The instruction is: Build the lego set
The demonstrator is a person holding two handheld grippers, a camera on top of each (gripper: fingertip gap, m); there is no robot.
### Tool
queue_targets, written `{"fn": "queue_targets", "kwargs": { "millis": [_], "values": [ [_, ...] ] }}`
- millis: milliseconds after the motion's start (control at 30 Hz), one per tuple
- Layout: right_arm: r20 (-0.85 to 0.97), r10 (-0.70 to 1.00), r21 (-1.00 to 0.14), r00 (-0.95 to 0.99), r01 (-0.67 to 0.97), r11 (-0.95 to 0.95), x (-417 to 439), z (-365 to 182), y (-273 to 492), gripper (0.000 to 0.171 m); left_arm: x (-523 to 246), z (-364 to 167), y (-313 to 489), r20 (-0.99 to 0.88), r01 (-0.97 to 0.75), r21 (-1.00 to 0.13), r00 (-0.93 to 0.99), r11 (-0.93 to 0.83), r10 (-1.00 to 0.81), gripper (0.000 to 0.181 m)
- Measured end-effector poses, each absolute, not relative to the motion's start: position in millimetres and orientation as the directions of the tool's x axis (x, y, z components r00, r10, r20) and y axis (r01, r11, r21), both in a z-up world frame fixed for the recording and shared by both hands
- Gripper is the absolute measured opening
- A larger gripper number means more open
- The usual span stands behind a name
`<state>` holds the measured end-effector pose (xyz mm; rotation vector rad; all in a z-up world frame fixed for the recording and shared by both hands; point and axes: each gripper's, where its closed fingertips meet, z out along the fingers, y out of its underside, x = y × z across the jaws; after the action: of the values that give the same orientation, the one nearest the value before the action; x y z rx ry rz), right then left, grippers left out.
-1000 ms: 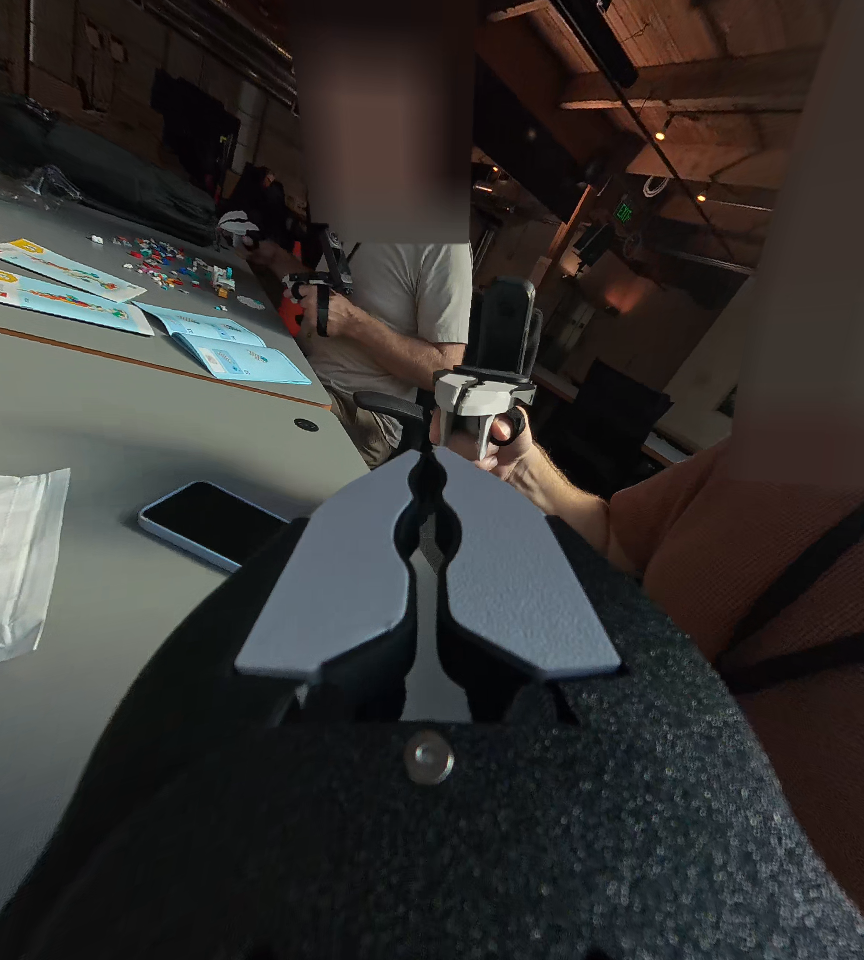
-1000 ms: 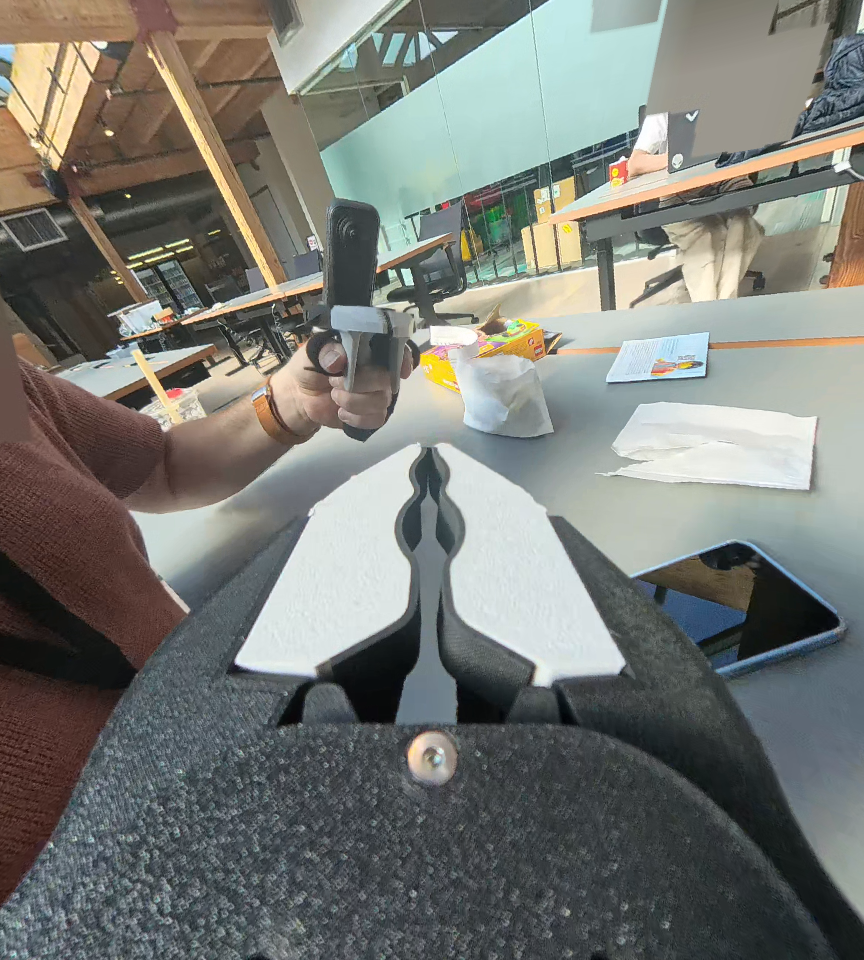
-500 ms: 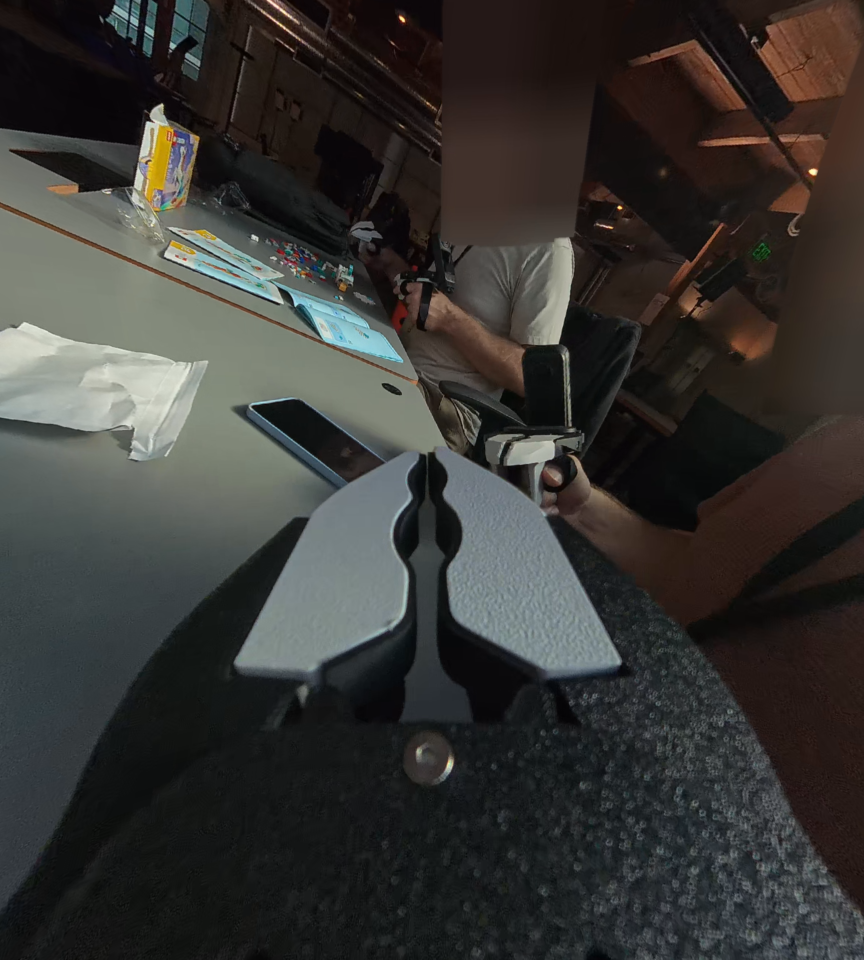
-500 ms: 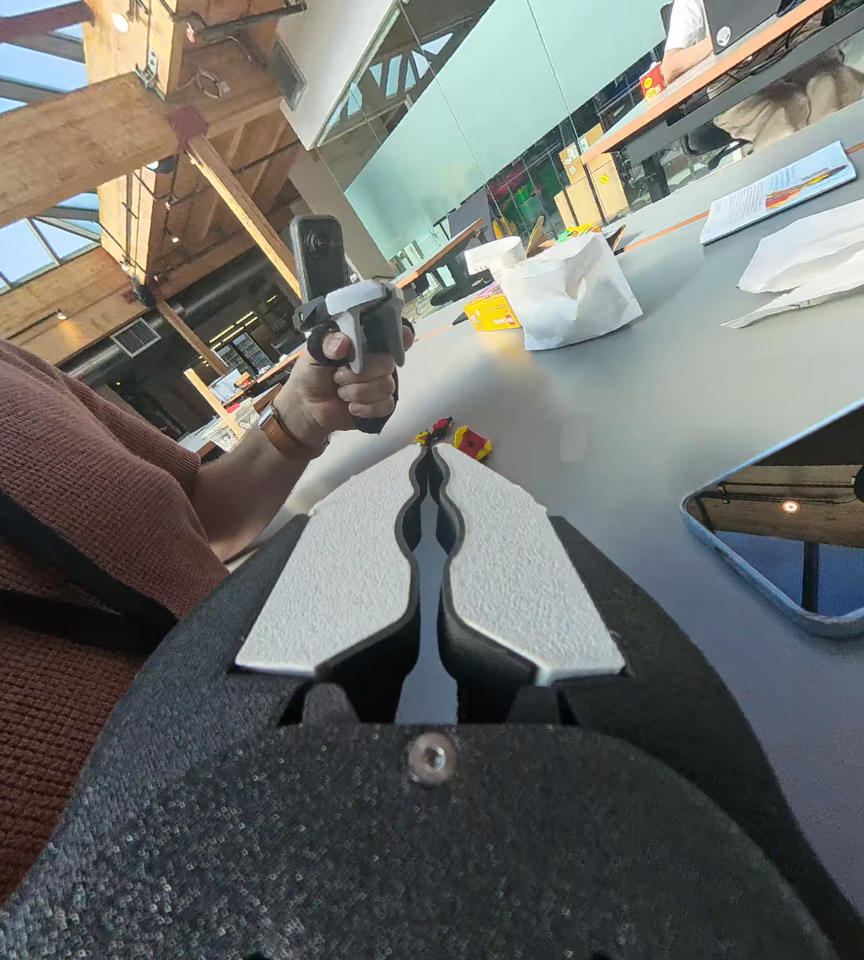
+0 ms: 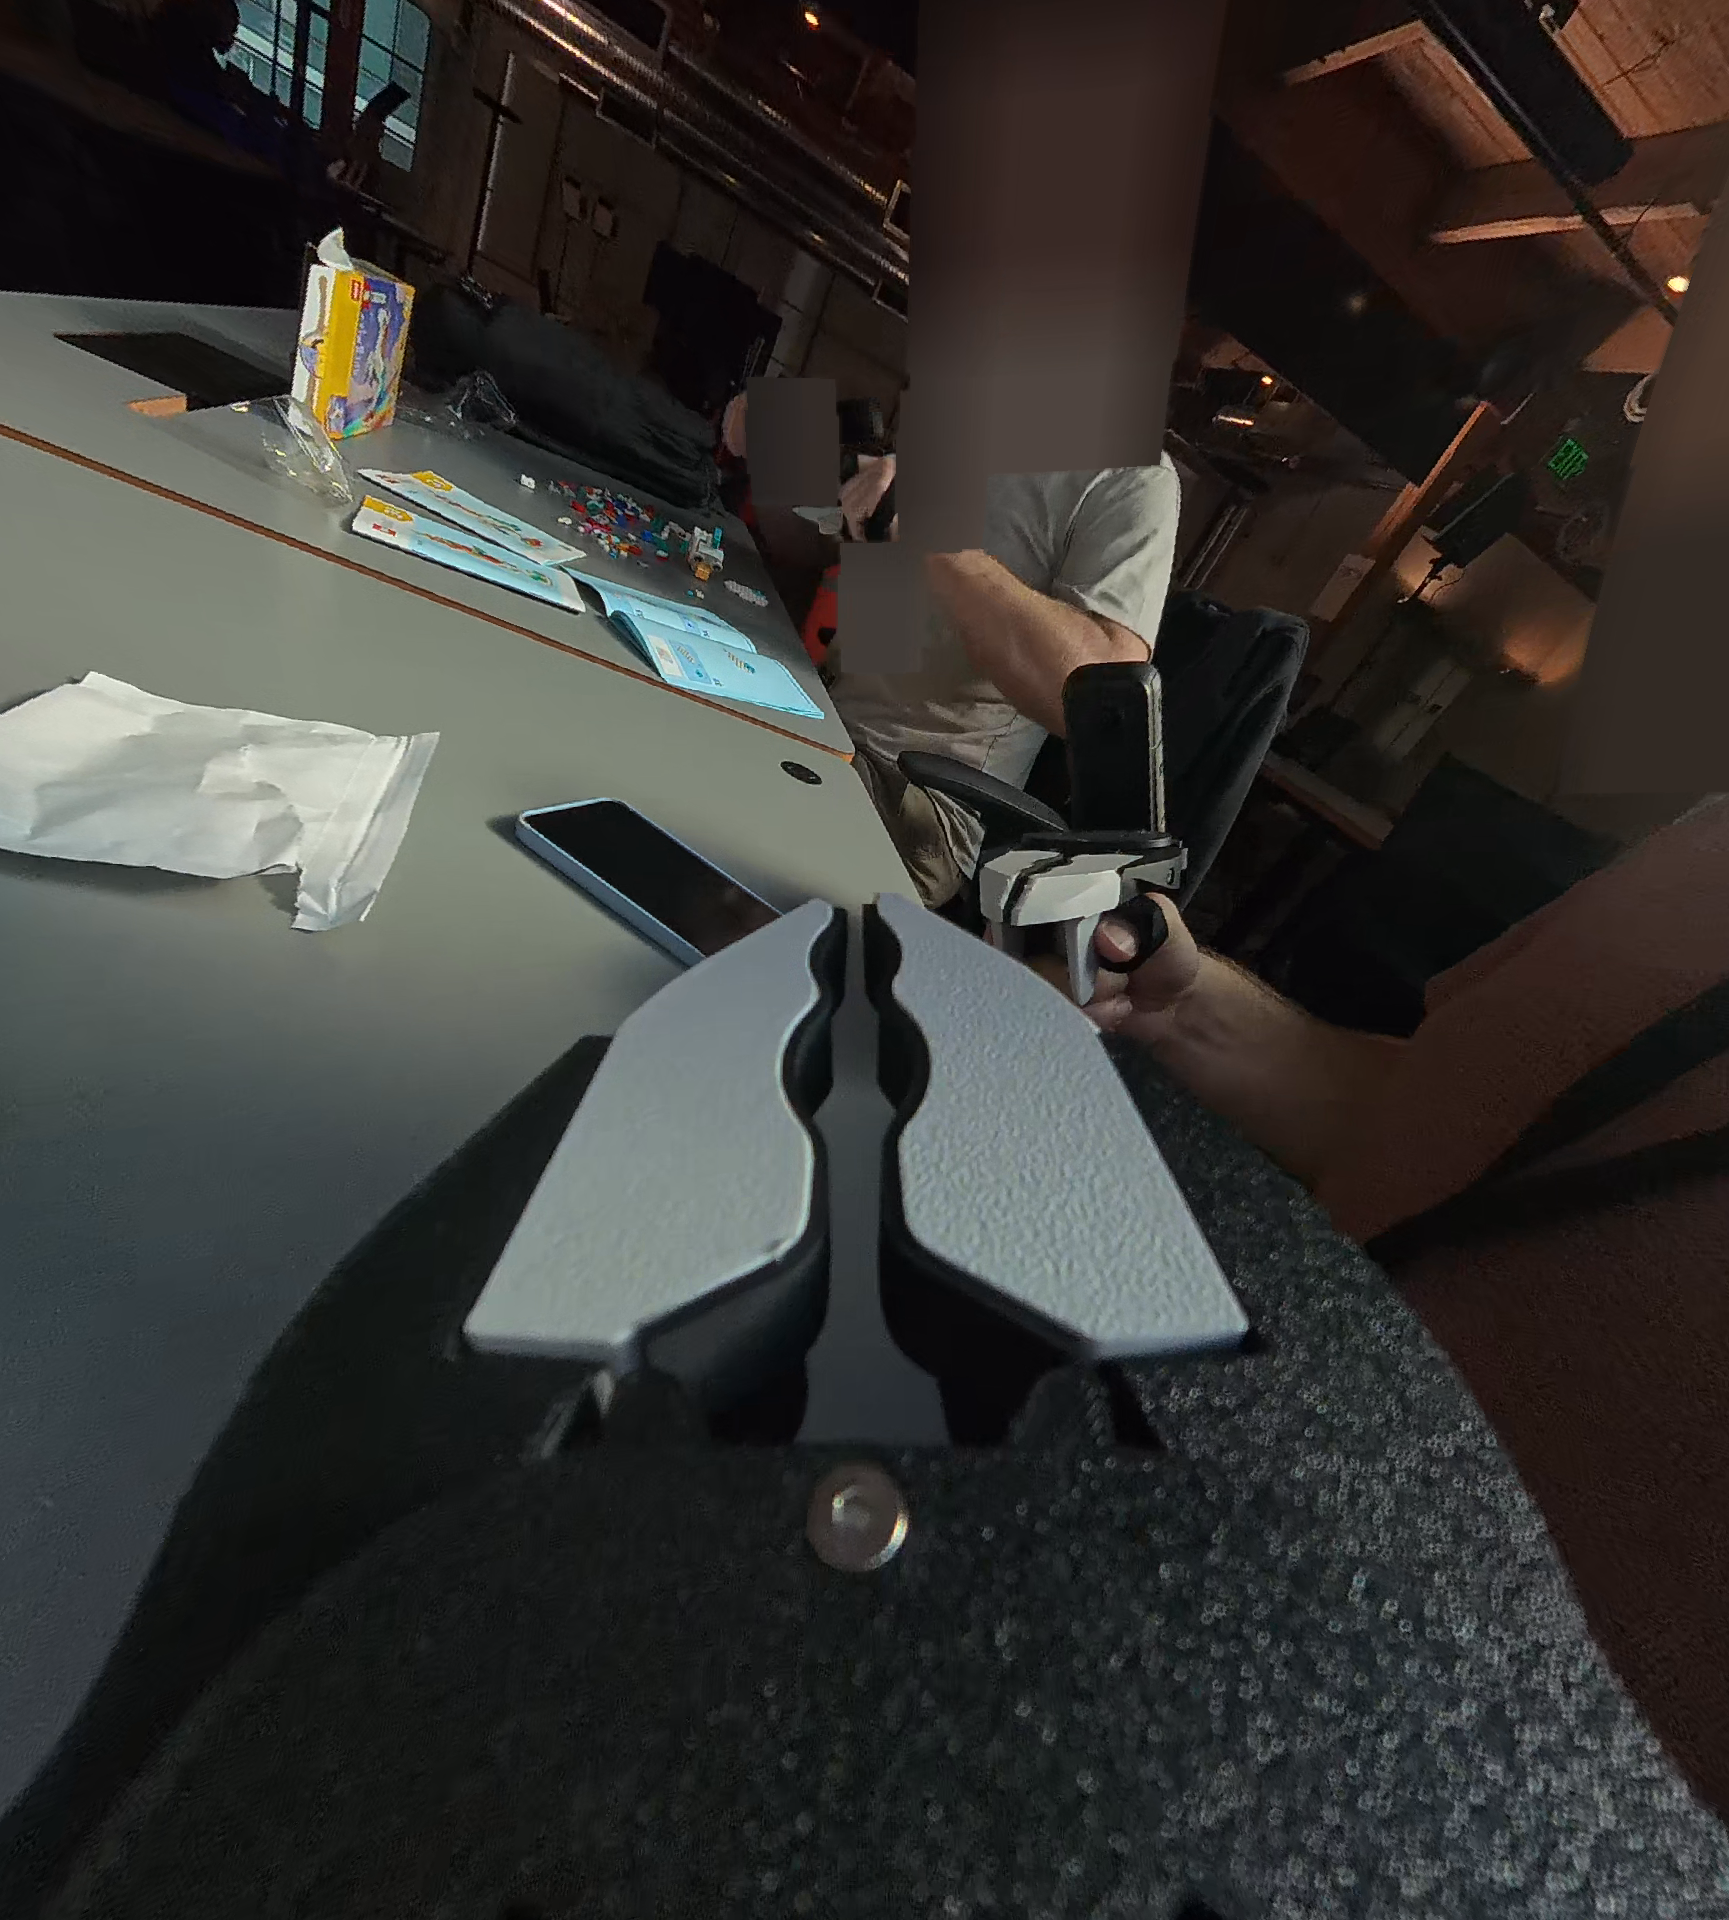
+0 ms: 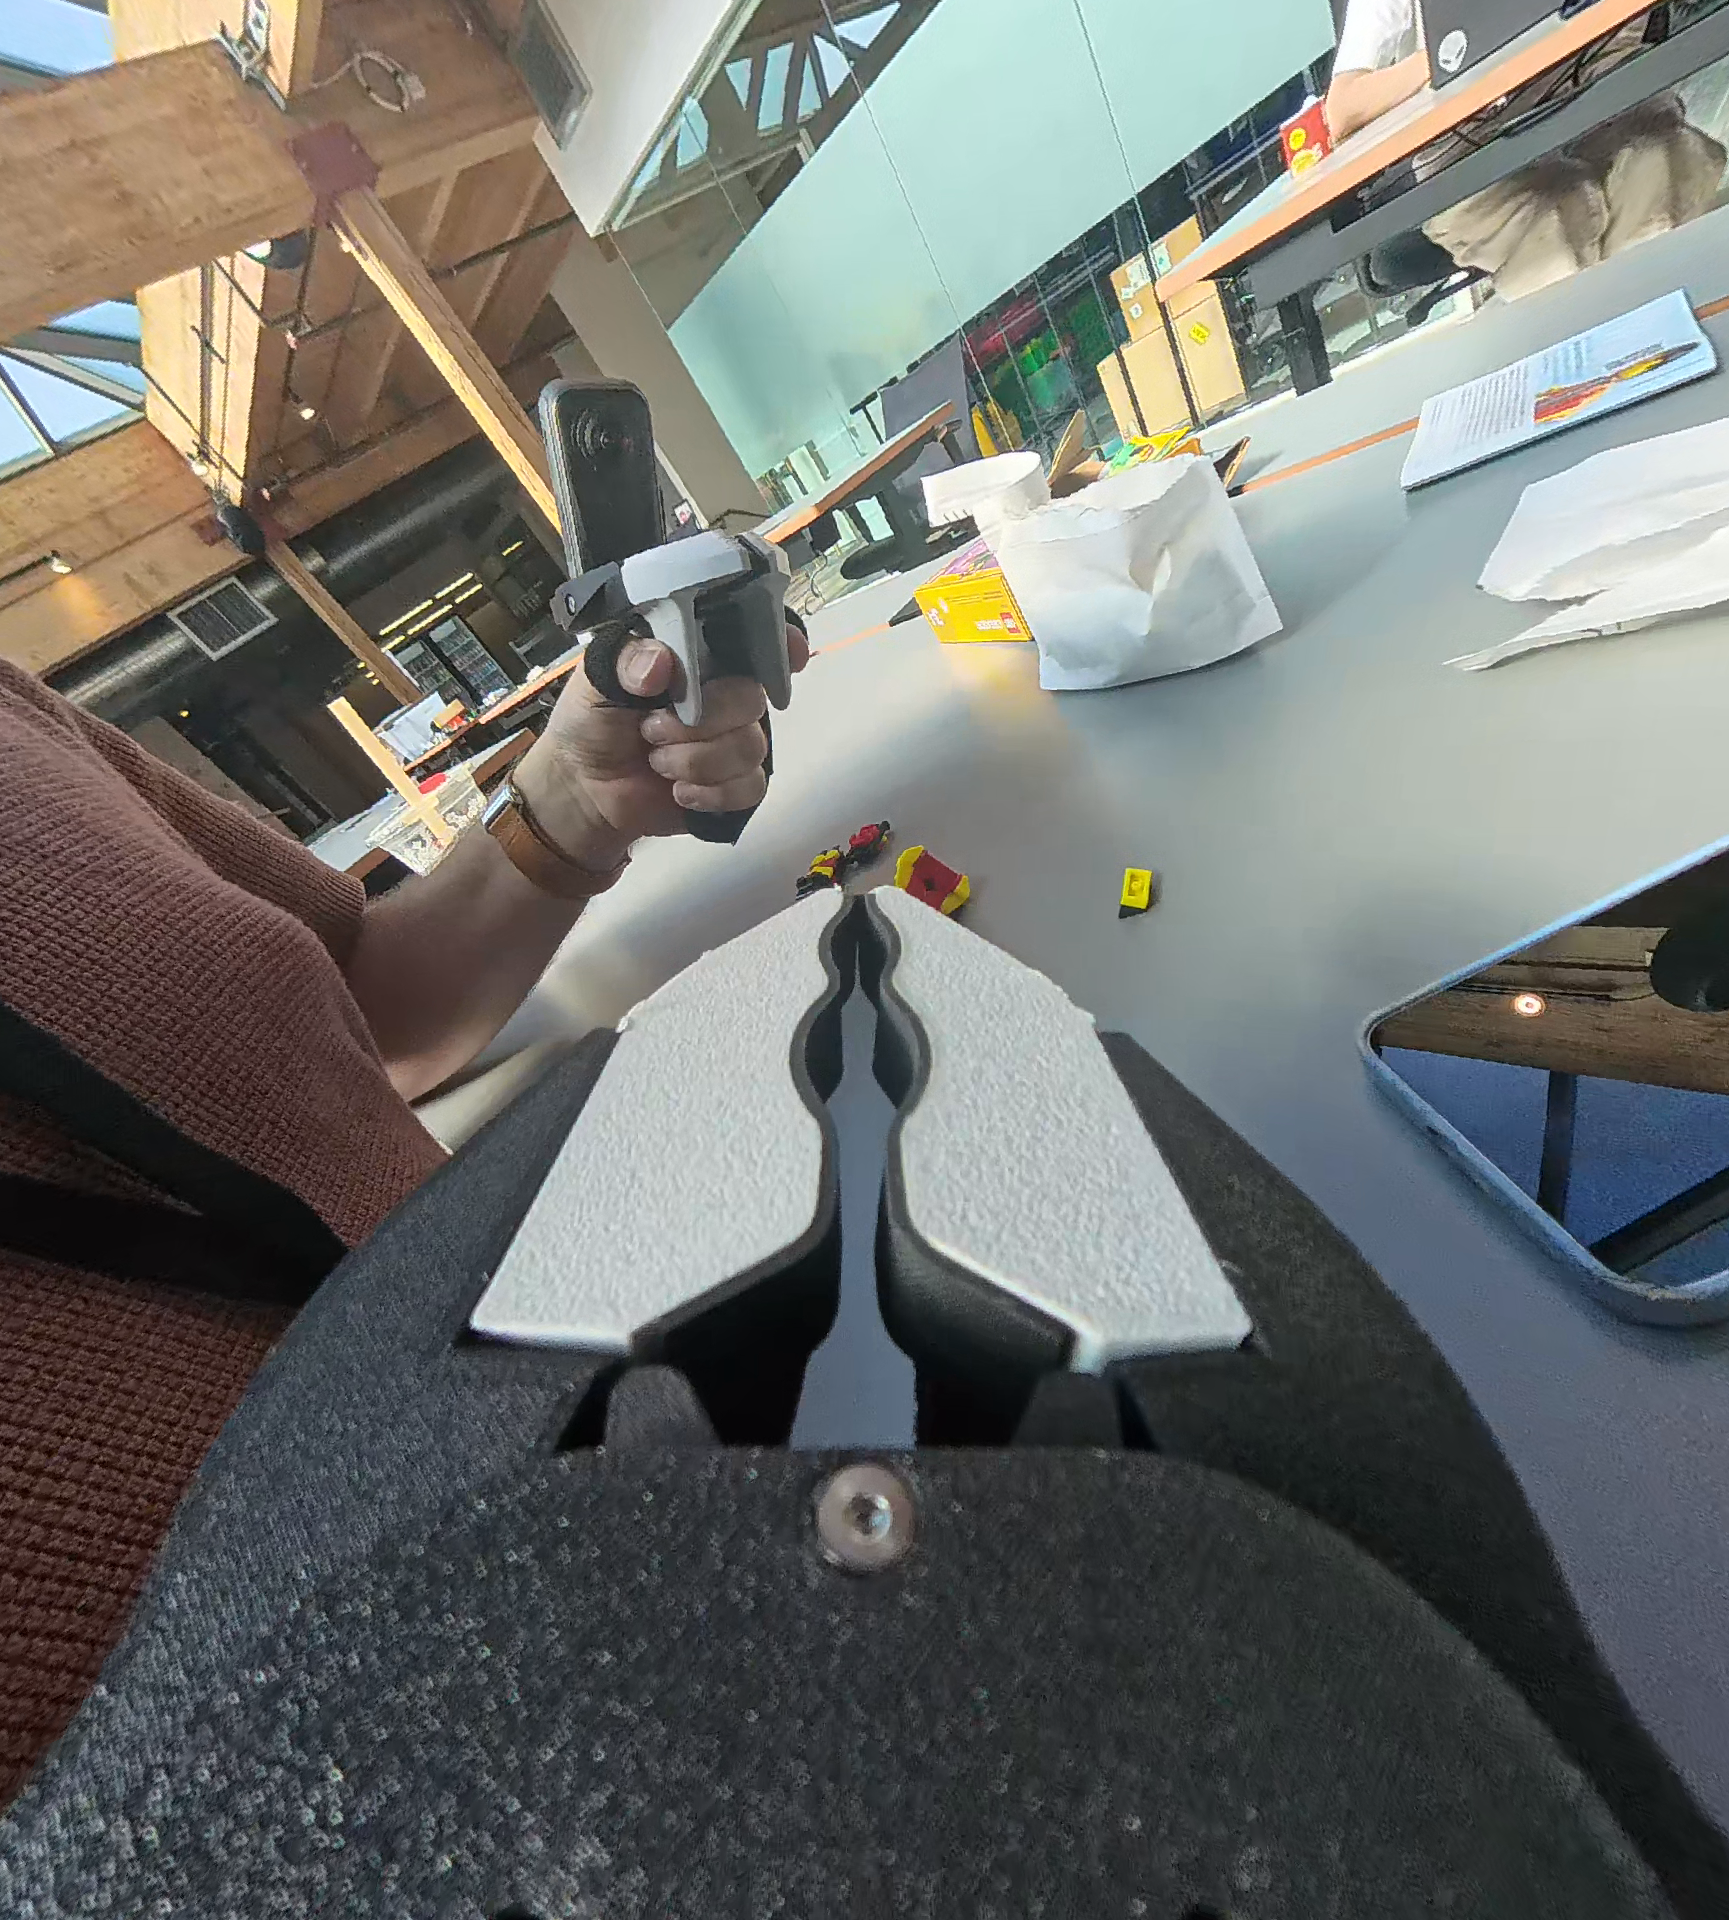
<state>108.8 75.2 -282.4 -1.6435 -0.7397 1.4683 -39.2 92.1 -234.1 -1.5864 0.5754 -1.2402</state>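
The table [image 6: 1359, 790] is plain grey. On it lie red-and-yellow bricks [image 6: 931, 879], a yellow brick [image 6: 1135, 891], a white paper bag [image 6: 1140, 592] and a light-blue phone [image 6: 1608, 1101]. The sleeve [image 6: 112, 935] is rust-brown knit.

Bricks [image 6: 927, 878] on the table [image 6: 1359, 790] — phone [image 6: 1608, 1122] right of them, paper bag [image 6: 1140, 582] behind.

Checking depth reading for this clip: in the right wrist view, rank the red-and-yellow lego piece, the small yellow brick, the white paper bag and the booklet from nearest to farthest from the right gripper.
1. Red-and-yellow lego piece, just past the right gripper, slightly right.
2. Small yellow brick, farther right.
3. White paper bag, upright, mid-table.
4. Booklet, far right, lying flat.
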Motion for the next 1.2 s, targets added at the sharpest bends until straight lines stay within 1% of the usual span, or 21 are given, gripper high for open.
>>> {"fn": "queue_targets", "kwargs": {
  "millis": [533,600,667,733,800,833,900,1000,1100,1167,1200],
  "values": [
    [-0.523,0.838,-0.852,0.155,-0.074,-0.518,105,-285,78,0.000,-41,-238,92,0.438,0.200,-0.899,0.368,-0.391,-0.820,0.002],
    [-0.473,0.857,-0.878,0.205,-0.031,-0.477,106,-288,81,0.003,-43,-237,93,0.408,0.168,-0.913,0.389,-0.372,-0.826,0.002],
    [-0.356,0.881,-0.914,0.311,0.082,-0.398,106,-298,91,0.006,-47,-238,99,0.323,0.074,-0.943,0.442,-0.325,-0.837,0.002],
    [-0.216,0.902,-0.924,0.374,0.221,-0.313,102,-307,101,0.006,-55,-252,107,0.194,-0.112,-0.953,0.495,-0.283,-0.847,0.003],
    [-0.124,0.918,-0.898,0.378,0.351,-0.266,89,-317,107,0.007,-62,-276,112,0.068,-0.335,-0.905,0.496,-0.263,-0.865,0.005],
    [-0.099,0.932,-0.880,0.348,0.407,-0.245,80,-323,106,0.007,-63,-287,112,0.017,-0.434,-0.866,0.471,-0.249,-0.882,0.006],
    [-0.034,0.946,-0.844,0.322,0.498,-0.200,64,-334,114,0.007,-57,-305,113,-0.046,-0.574,-0.790,0.406,-0.216,-0.913,0.007],
    [0.051,0.950,-0.767,0.309,0.621,-0.160,41,-352,129,0.008,-34,-319,118,-0.092,-0.658,-0.743,0.287,-0.127,-0.954,0.007],
    [0.104,0.960,-0.727,0.260,0.679,-0.105,19,-364,133,0.008,-22,-338,131,-0.035,-0.690,-0.701,0.287,-0.181,-0.957,0.007],
    [0.175,0.955,-0.676,0.239,0.735,-0.060,19,-372,140,0.010,-15,-345,132,0.002,-0.692,-0.689,0.298,-0.218,-0.954,0.006],
    [0.178,0.960,-0.661,0.215,0.749,-0.045,19,-375,140,0.011,-13,-348,133,0.001,-0.691,-0.686,0.314,-0.229,-0.950,0.006]
  ]
}}
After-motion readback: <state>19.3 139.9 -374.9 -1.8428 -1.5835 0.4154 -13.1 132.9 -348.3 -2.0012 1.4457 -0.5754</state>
